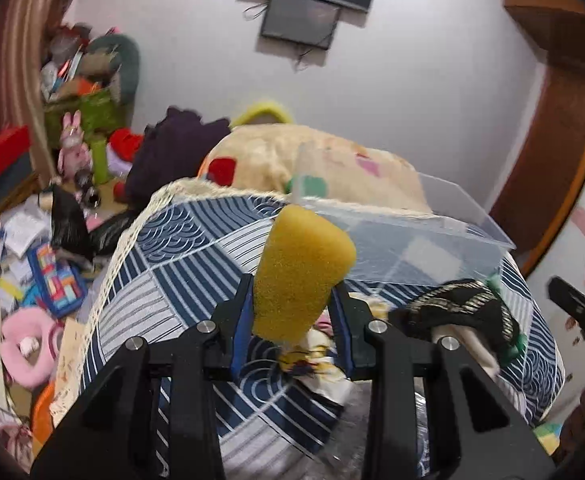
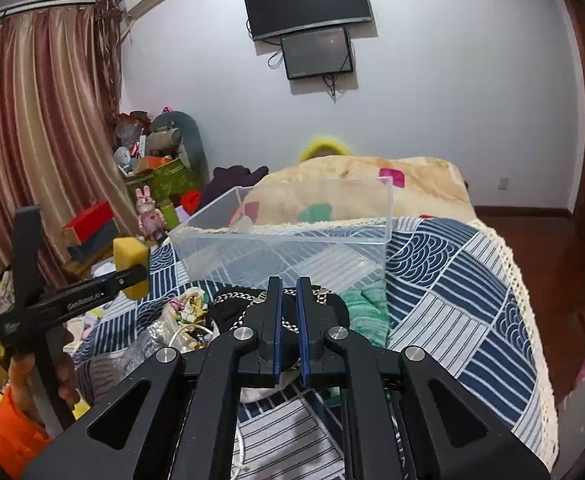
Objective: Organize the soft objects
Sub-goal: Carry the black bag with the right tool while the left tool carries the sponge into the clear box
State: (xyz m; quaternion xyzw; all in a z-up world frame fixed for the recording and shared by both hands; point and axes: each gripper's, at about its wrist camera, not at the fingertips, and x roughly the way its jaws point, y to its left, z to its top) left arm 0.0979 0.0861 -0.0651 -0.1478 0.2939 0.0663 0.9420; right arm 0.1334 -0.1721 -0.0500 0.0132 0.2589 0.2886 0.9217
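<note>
Sponge [image 1: 300,272] clamped in left gripper [image 1: 292,304] fingers, lifted over bed, beside bin [image 2: 288,236]; right gripper [image 2: 288,312] fingers nearly together, holding nothing; next, likely: carry over rim, release.

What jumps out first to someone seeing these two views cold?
The yellow sponge, squeezed between the fingers of the left gripper and held up over the patterned blue bedspread. Next, the clear plastic bin sitting empty on the bed beyond a heap of soft items, including a black gold-trimmed cloth. The right gripper hangs over that heap, fingers nearly closed with nothing clearly between them.
</note>
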